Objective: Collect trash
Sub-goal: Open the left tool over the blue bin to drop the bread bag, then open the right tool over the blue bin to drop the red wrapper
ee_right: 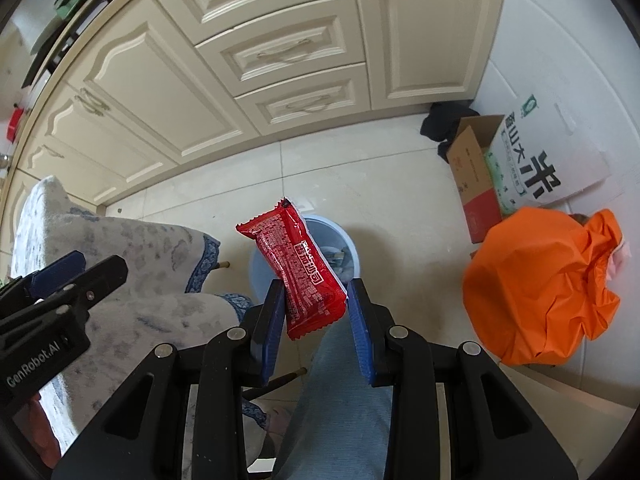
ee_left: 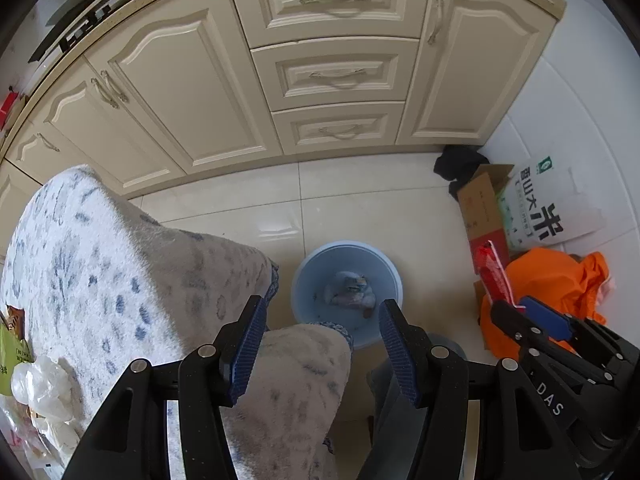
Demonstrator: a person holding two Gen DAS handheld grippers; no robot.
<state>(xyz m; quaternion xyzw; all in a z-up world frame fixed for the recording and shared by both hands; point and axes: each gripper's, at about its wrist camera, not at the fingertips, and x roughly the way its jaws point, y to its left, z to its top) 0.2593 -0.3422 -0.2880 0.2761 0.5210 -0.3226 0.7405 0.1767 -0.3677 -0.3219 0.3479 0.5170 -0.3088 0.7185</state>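
Right wrist view: my right gripper [ee_right: 314,306] has its jaws clamped on a red snack wrapper [ee_right: 298,266], held above the blue bin [ee_right: 347,246] at frame centre. From the left wrist view, my left gripper [ee_left: 322,344] stands with jaws apart and empty over the bin [ee_left: 308,276], which already holds some crumpled trash [ee_left: 352,292]. I judge the wrapper's drop is next; a white plastic bag [ee_left: 42,390] and packets wait lower left on the worktop [ee_left: 100,248].
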